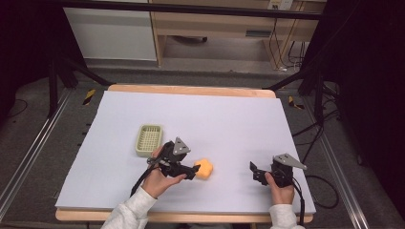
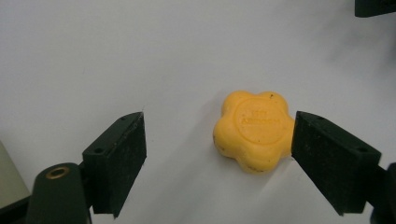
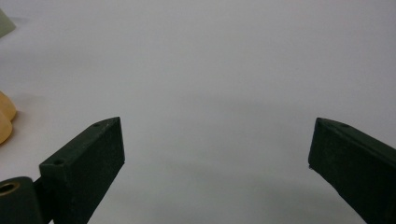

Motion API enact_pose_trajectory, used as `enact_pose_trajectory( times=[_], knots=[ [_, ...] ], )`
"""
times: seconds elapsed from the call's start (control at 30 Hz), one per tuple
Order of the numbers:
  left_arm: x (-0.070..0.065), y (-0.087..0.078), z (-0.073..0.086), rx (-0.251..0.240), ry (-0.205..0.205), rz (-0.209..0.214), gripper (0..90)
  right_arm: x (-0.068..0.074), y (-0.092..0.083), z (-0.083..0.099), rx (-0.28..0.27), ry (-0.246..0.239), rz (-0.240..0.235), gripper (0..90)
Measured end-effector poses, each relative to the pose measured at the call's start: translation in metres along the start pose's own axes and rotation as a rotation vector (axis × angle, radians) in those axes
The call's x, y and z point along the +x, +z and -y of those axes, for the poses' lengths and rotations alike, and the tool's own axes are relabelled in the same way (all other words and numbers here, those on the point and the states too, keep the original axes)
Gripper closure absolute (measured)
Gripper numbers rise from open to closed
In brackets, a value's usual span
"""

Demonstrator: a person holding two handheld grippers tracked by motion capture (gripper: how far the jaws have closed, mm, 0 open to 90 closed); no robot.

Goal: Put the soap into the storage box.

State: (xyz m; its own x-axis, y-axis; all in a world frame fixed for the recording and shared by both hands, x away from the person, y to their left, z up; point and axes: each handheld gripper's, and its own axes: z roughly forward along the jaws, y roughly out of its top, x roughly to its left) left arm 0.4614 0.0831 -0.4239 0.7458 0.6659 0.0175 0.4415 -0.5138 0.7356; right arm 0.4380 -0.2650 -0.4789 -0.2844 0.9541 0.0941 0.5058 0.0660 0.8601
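An orange flower-shaped piece (image 1: 204, 169) lies flat on the white table sheet, near the front middle. In the left gripper view the orange piece (image 2: 254, 131) sits between the jaws, close to the right one, with a wide gap to the left one. My left gripper (image 1: 195, 171) is open around it, jaws pointing right. My right gripper (image 1: 254, 172) stands open at the front right over bare sheet, nothing between its jaws. In the right gripper view the edge of the orange piece (image 3: 5, 120) peeks in at the far left.
A pale green slotted basket (image 1: 149, 140) sits just left of my left hand. The white sheet (image 1: 215, 114) covers the wooden table. Black stand legs and cables lie on the floor to both sides.
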Motion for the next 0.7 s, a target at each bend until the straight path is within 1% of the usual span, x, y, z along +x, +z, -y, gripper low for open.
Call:
enact_pose_trajectory(
  times=[0.17, 0.23, 0.7],
  knots=[
    [-0.002, 0.005, 0.0, 0.01, 0.001, 0.014, 17.0, 0.001, 0.0, 0.0, 0.003, 0.005, -0.005, 4.0],
    [-0.003, 0.008, -0.001, 0.014, 0.005, 0.019, 16.8, 0.0, 0.001, 0.0, 0.002, -0.001, -0.003, 4.0],
    [-0.009, 0.02, -0.002, 0.045, 0.013, 0.037, 16.0, 0.001, 0.001, 0.001, 0.007, 0.0, -0.006, 4.0]
  ],
)
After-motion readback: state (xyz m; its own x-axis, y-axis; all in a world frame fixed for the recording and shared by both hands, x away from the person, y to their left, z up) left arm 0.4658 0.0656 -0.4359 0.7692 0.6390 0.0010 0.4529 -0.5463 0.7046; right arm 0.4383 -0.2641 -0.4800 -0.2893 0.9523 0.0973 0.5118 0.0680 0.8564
